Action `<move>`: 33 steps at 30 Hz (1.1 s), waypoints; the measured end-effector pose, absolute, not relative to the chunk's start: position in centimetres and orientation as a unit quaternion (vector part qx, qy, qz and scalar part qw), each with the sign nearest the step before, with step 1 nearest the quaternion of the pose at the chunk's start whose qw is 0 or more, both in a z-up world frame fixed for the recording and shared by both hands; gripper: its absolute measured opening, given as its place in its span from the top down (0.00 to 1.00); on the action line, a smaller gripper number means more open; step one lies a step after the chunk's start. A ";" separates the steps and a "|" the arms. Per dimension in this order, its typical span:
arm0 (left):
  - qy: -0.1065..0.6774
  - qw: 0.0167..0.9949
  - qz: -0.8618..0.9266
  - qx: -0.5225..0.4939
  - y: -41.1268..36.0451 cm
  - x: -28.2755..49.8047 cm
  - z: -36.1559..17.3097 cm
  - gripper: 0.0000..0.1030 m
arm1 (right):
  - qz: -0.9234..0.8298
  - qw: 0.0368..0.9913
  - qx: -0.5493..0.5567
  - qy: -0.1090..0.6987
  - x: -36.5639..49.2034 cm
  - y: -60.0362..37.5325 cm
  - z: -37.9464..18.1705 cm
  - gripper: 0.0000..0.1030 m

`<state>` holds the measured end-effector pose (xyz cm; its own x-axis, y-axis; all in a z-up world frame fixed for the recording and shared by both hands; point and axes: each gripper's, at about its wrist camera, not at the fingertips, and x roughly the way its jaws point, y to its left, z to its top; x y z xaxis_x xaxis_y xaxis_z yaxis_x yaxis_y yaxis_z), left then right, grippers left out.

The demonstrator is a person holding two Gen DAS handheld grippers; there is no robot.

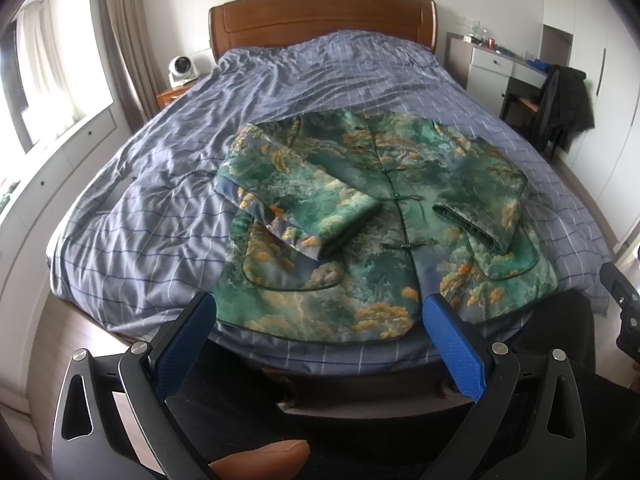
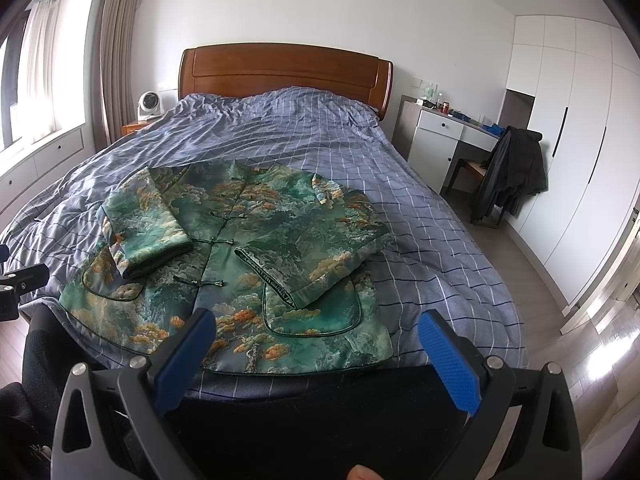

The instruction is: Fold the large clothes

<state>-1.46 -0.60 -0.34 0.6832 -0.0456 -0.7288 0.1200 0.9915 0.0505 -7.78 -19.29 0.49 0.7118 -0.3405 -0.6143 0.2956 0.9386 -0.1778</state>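
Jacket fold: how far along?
Done: the green patterned jacket lies flat, front up, buttoned, on the checked duvet, with both sleeves folded in across the front, cuffs near the button line. In hand: nothing; the left claw and right claw are both open, short of the hem. Left: fold the body, likely hem toward collar.

We're in a home bedroom: a bed [image 2: 440, 208] under a blue checked duvet with a wooden headboard [image 2: 284, 68] at the far wall, a small white fan [image 2: 150, 106] far left, curtains [image 2: 116, 40], white wardrobes [image 2: 568, 128] right, and a dark coat [image 2: 512, 172] draped over a chair.
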 end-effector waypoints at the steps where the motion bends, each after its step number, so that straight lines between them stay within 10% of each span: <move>1: 0.395 0.916 -0.045 0.047 -0.7 -1.6 -0.3 0.00 | -0.172 0.925 -0.033 0.338 -7.8 -19.2 0.4 0.00; 33: 0.401 0.914 -0.046 0.045 -0.3 -0.7 -0.3 0.00 | -0.168 0.923 -0.036 0.344 -7.4 -19.3 -0.2 0.00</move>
